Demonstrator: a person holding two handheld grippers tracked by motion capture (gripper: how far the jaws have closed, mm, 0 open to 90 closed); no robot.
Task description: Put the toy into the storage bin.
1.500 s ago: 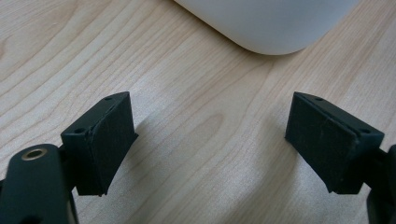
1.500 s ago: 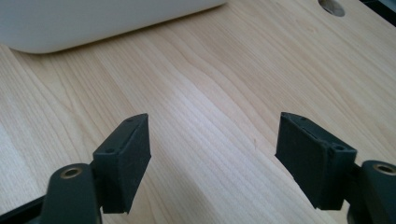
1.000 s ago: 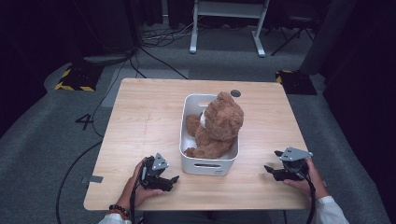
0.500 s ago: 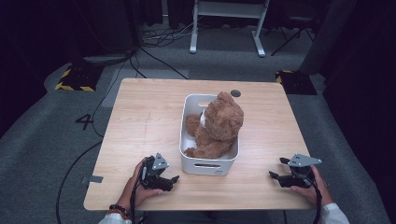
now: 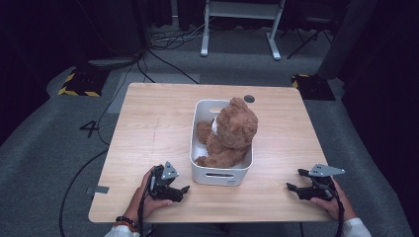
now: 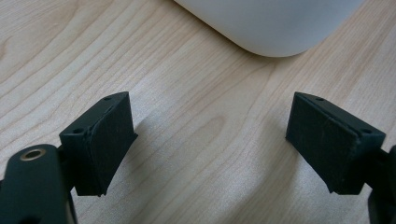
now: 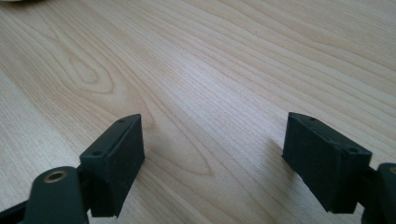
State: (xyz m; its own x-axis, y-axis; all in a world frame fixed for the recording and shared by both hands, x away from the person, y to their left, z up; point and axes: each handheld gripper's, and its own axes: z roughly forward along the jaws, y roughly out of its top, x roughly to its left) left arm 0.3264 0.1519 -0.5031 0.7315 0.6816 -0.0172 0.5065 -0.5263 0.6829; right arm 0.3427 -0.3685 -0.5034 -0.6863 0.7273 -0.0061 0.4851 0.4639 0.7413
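Both the left gripper [image 5: 184,190] and right gripper [image 5: 292,187] are being held wide, empty, near the table's [image 5: 148,128] front edge, flanking the white bin [image 5: 220,175] with the teddy bear [image 5: 232,133]

White bin [image 5: 221,175] blocks centre – table [image 5: 148,128] sides free

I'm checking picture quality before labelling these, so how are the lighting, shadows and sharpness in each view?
High view: the table is evenly lit against a dark room, the image soft, fine detail on the teddy bear smeared. Left gripper view: sharp wood grain, soft shadows beside the open left gripper, the white bin bright without glare. Right gripper view: the right gripper casts faint shadows; the far grain blurs.
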